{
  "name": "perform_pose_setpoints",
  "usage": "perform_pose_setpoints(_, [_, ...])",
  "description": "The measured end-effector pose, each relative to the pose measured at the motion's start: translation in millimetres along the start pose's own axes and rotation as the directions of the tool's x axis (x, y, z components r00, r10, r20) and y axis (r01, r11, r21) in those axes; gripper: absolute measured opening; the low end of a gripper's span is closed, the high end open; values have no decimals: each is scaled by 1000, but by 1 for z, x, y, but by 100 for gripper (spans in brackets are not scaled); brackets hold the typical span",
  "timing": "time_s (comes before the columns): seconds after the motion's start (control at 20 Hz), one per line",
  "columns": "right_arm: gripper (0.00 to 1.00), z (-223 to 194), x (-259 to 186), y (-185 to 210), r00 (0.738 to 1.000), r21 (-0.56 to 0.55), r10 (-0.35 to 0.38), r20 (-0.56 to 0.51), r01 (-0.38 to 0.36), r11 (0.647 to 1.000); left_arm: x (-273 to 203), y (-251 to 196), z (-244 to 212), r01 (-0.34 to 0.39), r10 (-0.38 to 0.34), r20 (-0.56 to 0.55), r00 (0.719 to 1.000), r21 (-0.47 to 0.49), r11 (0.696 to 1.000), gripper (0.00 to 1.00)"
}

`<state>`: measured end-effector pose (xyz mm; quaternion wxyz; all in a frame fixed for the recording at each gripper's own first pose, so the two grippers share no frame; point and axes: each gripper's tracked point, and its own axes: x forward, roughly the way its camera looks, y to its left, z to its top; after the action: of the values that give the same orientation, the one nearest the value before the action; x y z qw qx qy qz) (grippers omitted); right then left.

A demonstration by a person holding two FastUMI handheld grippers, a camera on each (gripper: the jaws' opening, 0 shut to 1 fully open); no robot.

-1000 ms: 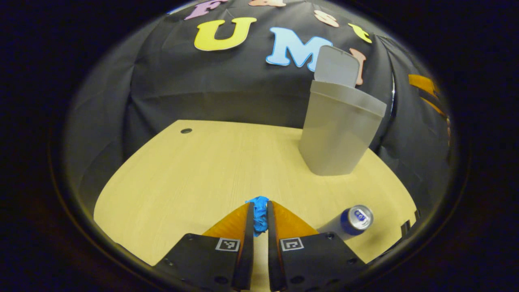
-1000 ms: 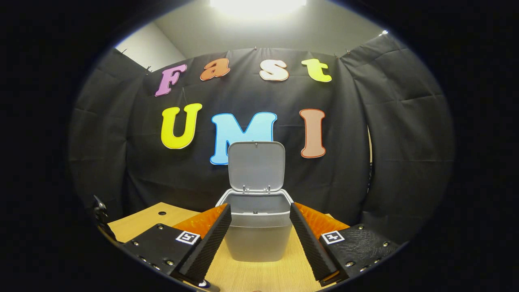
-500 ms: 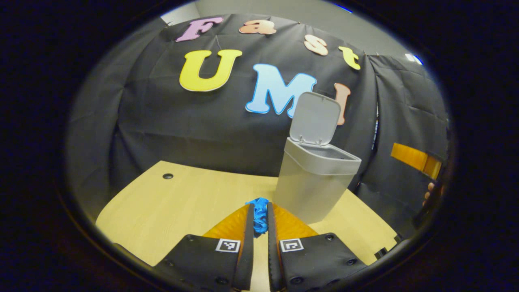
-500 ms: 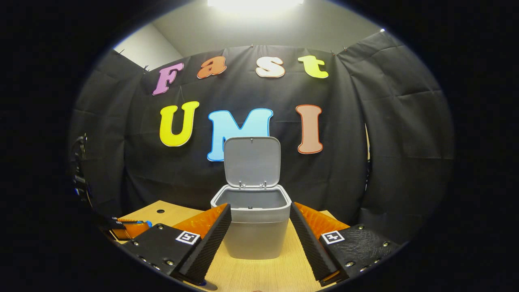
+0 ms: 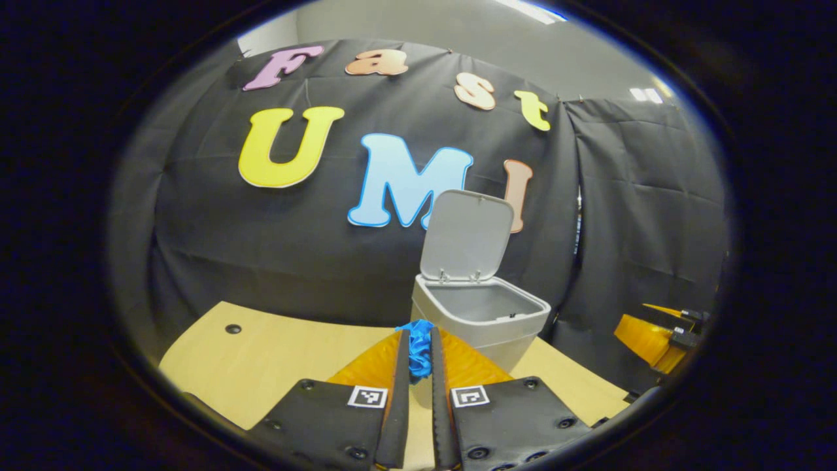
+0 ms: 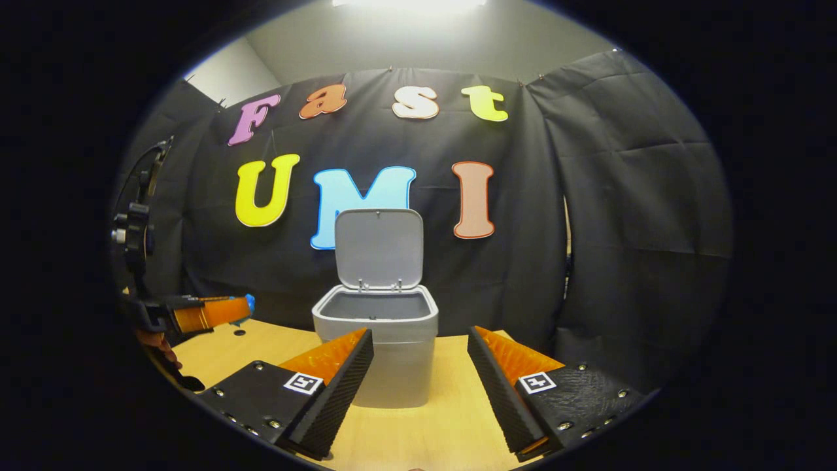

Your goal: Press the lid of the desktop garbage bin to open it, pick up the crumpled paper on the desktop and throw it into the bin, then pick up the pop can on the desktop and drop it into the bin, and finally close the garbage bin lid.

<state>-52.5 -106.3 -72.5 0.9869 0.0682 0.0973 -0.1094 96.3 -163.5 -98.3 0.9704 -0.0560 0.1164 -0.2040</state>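
My left gripper (image 5: 419, 340) is squeezed tight on the blue crumpled paper (image 5: 418, 345), up in the air near the bin (image 5: 480, 313). The bin sits on the table (image 5: 274, 353) with its lid (image 5: 466, 234) standing up. My right gripper (image 6: 420, 366) is wide open and holds nothing, pointing at the bin.
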Motion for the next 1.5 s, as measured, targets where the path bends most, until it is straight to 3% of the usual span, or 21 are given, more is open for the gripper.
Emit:
perform_pose_setpoints(0.3, [93, -10, -29, -13, 997, -38, -73, -34, 71, 997, 62, -38, 16, 101, -101, 7, 995, 22, 995, 22])
perform_pose_setpoints(0.75, [93, -24, -69, -30, 975, -78, -196, -106, 188, 979, 132, -57, -2, 126, -123, -47, 991, 75, 989, 22])
perform_pose_setpoints(0.95, [94, -23, -74, -30, 968, -83, -227, -104, 219, 972, 149, -63, -7, 140, -133, -71, 989, 107, 984, 31])
perform_pose_setpoints(1.2, [94, -24, -76, -25, 969, -100, -226, -103, 216, 971, 154, -58, -16, 143, -134, -92, 987, 99, 985, 53])
perform_pose_setpoints(1.25, [94, -23, -75, -24, 970, -96, -222, -103, 213, 972, 154, -58, -17, 151, -143, -92, 985, 89, 984, 66])
perform_pose_setpoints(1.4, [94, -22, -71, -18, 974, -89, -204, -96, 196, 977, 149, -52, -13, 150, -145, -81, 986, 69, 986, 82])
perform_pose_setpoints(1.5, [94, -21, -69, -11, 978, -95, -187, -89, 178, 979, 145, -48, -10, 143, -139, -73, 988, 58, 988, 97])
